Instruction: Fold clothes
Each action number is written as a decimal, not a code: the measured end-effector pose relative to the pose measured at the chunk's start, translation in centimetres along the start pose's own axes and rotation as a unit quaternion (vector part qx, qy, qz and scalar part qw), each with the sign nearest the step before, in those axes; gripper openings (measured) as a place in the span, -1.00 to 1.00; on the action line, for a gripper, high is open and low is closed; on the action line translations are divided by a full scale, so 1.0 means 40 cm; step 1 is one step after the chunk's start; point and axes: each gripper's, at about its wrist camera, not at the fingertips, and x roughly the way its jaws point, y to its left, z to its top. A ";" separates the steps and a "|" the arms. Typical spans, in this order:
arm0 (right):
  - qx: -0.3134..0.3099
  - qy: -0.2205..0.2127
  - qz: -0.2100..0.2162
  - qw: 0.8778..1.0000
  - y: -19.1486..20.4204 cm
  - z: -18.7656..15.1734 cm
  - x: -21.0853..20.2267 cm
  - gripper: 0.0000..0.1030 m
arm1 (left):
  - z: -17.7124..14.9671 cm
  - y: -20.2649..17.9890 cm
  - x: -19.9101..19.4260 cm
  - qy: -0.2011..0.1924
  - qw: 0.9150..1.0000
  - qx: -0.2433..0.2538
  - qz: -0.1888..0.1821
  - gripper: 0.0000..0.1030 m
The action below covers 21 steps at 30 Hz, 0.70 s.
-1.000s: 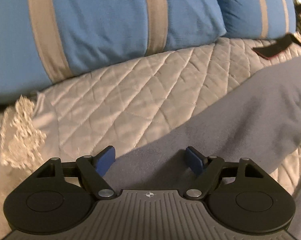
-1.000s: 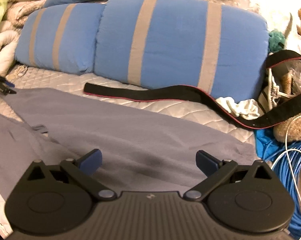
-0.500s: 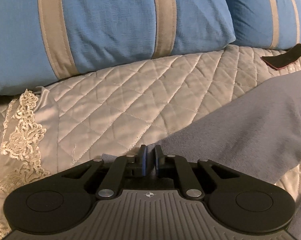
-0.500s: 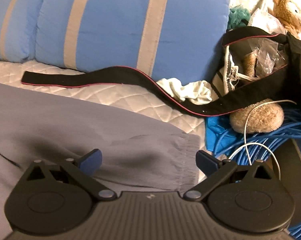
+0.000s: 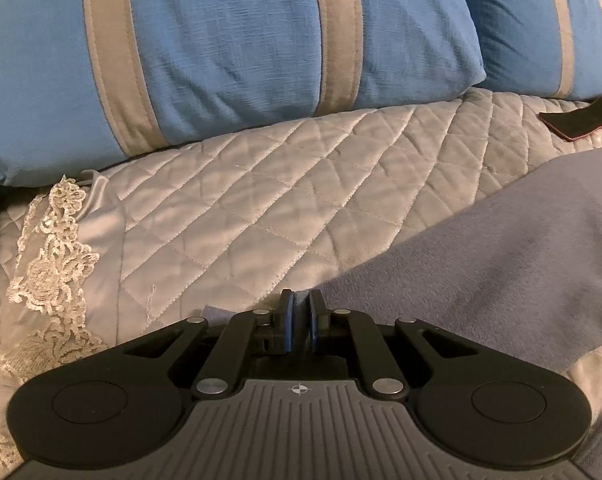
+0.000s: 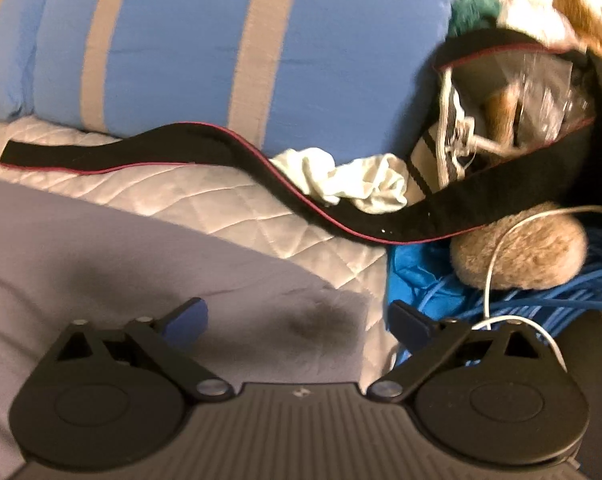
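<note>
**Left end pinched, right end lying between open jaws**

The grey garment [image 5: 481, 264] lies spread on the quilted bedcover [image 5: 261, 208], stretched as a long band. In the left wrist view it runs from the bottom centre of the frame up toward the right edge; in the right wrist view it comes in from the left edge and ends at a gathered cuff [image 6: 341, 312] in the lower middle.

The left gripper [image 5: 299, 316] has its jaws drawn almost together, with a thin fold of the grey cloth caught between the blue pads at the garment's near corner. That end looks secured.

The right gripper [image 6: 297, 320] stands wide and is just beginning to close. The cuff end lies between and slightly ahead of its fingers, the pads not yet pressing on it. The right finger hangs over the edge of the bed, next to the blue cables [image 6: 521, 300].

So the long axis of the garment runs from one gripper to the other, each at its own end. The coming move likely depends on the right jaws settling onto the cuff, which sits slightly left of their midline.

The black strap [image 6: 141, 148] lies farther up the frame, before the striped blue pillow [image 6: 181, 52], well apart from both grippers.
</note>
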 end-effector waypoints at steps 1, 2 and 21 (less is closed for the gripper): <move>0.001 0.003 0.003 1.000 -0.010 0.001 0.020 0.77 | 0.000 0.000 0.000 -0.001 1.000 -0.001 0.000 -0.85; 0.004 0.006 0.008 1.000 -0.019 0.002 0.039 0.73 | -0.001 0.000 0.000 -0.001 1.000 -0.002 0.000 -0.85; 0.017 0.033 0.140 0.990 -0.049 0.044 0.177 -0.77 | -0.006 -0.003 0.006 -0.011 1.000 -0.007 0.006 -0.85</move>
